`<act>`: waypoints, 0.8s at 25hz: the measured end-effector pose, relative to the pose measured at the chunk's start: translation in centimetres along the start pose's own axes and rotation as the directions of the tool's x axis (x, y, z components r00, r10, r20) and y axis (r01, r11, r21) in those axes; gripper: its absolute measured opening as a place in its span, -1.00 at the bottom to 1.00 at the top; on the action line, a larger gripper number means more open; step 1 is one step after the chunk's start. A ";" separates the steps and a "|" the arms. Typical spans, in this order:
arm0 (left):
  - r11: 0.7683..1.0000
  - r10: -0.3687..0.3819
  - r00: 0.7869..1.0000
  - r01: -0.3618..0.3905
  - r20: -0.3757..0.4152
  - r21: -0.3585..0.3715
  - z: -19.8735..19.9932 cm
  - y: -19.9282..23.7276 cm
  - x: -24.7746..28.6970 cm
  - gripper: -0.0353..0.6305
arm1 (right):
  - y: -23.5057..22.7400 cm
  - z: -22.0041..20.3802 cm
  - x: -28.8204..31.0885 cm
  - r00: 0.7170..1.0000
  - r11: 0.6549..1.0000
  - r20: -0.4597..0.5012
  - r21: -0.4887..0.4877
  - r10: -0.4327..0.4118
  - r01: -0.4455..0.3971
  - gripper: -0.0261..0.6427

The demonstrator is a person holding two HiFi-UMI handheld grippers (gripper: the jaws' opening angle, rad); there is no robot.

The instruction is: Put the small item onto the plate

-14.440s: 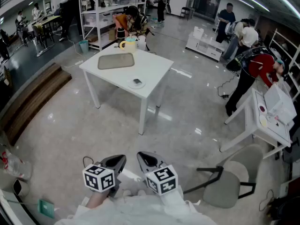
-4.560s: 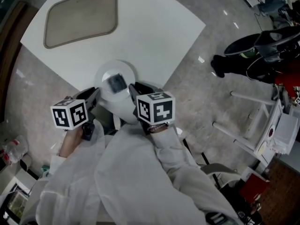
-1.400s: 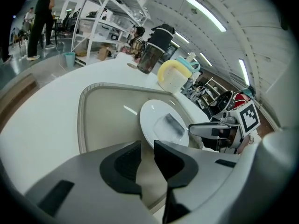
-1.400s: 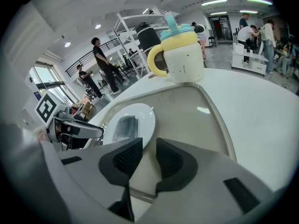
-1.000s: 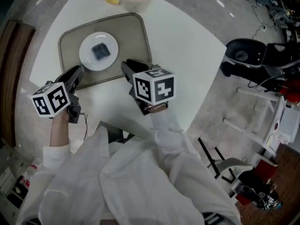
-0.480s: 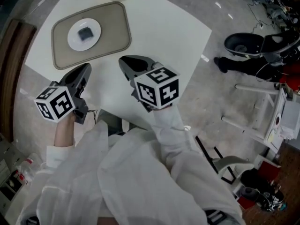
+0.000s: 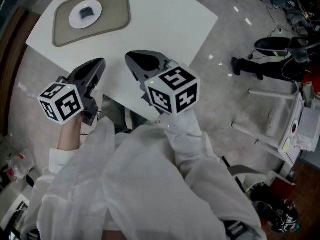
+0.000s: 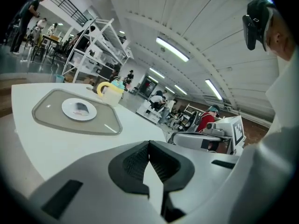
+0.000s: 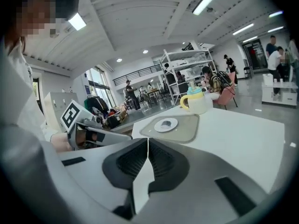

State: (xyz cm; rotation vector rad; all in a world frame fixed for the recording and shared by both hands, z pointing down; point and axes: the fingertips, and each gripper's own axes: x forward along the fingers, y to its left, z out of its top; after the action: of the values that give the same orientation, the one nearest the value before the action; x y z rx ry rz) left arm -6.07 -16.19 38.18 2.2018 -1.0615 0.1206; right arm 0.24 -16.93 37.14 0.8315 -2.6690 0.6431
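Observation:
The small dark item (image 7: 87, 10) lies on a white plate (image 7: 76, 15), which sits on a grey tray (image 7: 115, 14) at the far side of the white table (image 7: 170, 24). Both grippers are held back near the table's front corner, well short of the tray. My left gripper (image 7: 98, 63) is shut and empty. My right gripper (image 7: 133, 58) is also shut with nothing in it. The left gripper view shows the plate (image 8: 70, 112) with the item (image 8: 81, 108) on the tray (image 8: 105, 125). In the right gripper view the plate (image 9: 166, 124) sits ahead of the shut jaws.
A cream mug with a yellow handle (image 8: 111, 93) stands just beyond the tray. A black chair (image 7: 272, 44) and a white rack (image 7: 295, 134) stand on the floor to the right. Shelving (image 9: 187, 73) and several people fill the room behind the table.
Both grippers have drawn back from the tray toward the table's front corner. The plate with the item stays on the tray and now looks farther away.

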 end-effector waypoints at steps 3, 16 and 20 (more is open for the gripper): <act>1.000 0.004 1.000 -0.004 0.004 0.008 -1.5 -2.4 -0.5 -0.86 | 1.6 -0.9 -2.2 1.000 0.999 0.000 -0.047 0.025 -0.025 -0.86; 1.000 -0.008 0.999 0.009 -0.045 0.017 -4.6 -5.6 -2.6 -0.86 | 3.3 -3.2 -4.7 0.999 0.999 0.045 -0.024 -0.026 0.027 -0.86; 0.999 -0.034 0.998 0.035 -0.058 0.010 -4.4 -6.1 -2.5 -0.86 | 3.9 -3.3 -4.4 0.999 1.000 0.039 -0.026 0.002 -0.001 -0.86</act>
State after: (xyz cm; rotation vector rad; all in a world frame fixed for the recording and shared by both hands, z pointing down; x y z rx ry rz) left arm -2.47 -9.23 37.39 2.2122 -0.9929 0.1743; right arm 1.81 -10.38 36.99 0.8433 -2.7073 0.5966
